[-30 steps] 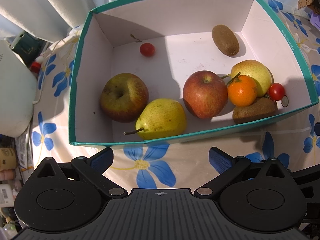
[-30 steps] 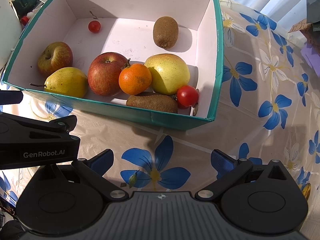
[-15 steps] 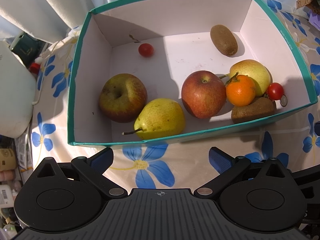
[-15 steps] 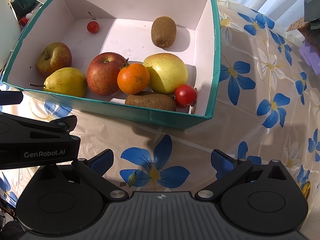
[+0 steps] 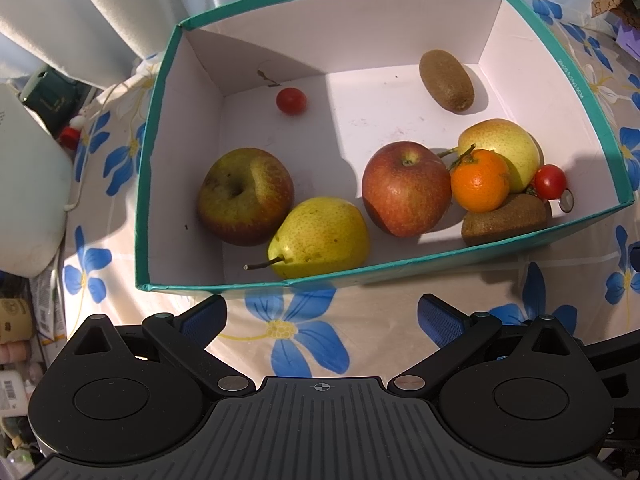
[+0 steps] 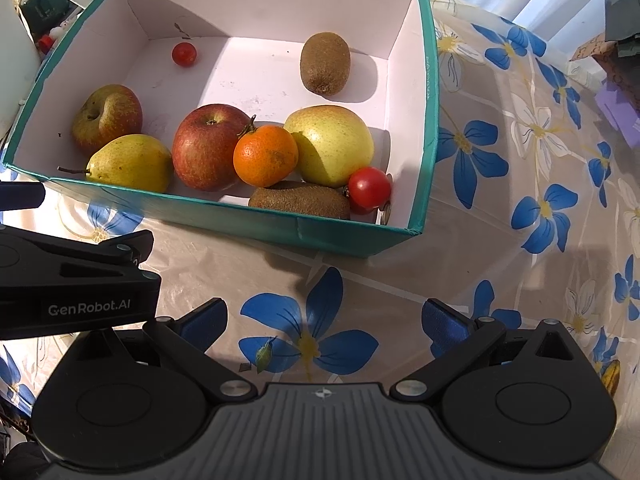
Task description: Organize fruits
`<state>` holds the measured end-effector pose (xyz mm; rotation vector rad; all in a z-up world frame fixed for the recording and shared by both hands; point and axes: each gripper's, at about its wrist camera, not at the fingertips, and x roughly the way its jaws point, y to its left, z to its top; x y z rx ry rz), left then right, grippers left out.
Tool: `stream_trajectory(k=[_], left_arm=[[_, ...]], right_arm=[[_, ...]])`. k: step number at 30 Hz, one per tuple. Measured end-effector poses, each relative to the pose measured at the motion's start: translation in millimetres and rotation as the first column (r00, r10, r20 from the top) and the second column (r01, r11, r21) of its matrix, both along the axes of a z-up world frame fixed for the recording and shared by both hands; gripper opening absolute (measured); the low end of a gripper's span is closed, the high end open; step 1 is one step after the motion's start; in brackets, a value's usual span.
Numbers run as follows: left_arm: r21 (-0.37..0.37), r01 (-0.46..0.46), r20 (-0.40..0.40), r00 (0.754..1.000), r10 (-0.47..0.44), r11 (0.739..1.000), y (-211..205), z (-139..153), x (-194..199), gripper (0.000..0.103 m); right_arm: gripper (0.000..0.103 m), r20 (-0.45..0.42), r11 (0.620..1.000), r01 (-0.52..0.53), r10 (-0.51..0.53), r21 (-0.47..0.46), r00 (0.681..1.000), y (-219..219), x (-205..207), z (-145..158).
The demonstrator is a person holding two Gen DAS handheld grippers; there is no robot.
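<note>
A teal box [image 5: 256, 283] [image 6: 332, 236] with white inside holds the fruit. In it lie a greenish apple [image 5: 245, 196] [image 6: 107, 120], a yellow pear [image 5: 320, 238] [image 6: 130, 164], a red apple [image 5: 406, 188] [image 6: 210, 146], a mandarin [image 5: 480, 180] [image 6: 266, 155], a second pear [image 5: 502, 142] [image 6: 334, 144], two kiwis [image 5: 447, 80] [image 6: 300, 200] and two cherry tomatoes [image 5: 291, 100] [image 6: 369, 189]. My left gripper [image 5: 320, 316] is open over the tablecloth, in front of the box. My right gripper [image 6: 324, 318] is open too, near the box's front right corner.
A flowered tablecloth [image 6: 520, 184] covers the table. White curtains [image 5: 100, 8] hang behind. A white object [image 5: 28, 184] and small clutter sit at the left. Cardboard and purple items [image 6: 616, 76] lie at the far right. The left gripper's body [image 6: 76, 284] shows in the right wrist view.
Both views have drifted slightly, the box shifting a little left in the right wrist view. Both grippers stay open and the fruit has not moved.
</note>
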<state>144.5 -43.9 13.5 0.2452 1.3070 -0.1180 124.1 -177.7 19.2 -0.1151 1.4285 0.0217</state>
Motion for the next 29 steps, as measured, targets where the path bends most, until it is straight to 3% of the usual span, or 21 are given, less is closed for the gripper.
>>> stream_trajectory(k=[29], left_arm=[[-0.002, 0.031, 0.027, 0.999, -0.031, 1.0, -2.0, 3.9, -5.0, 0.103]], right_arm=[[0.103, 0.01, 1.0, 0.006, -0.006, -0.007, 1.0, -1.2, -5.6, 5.9]])
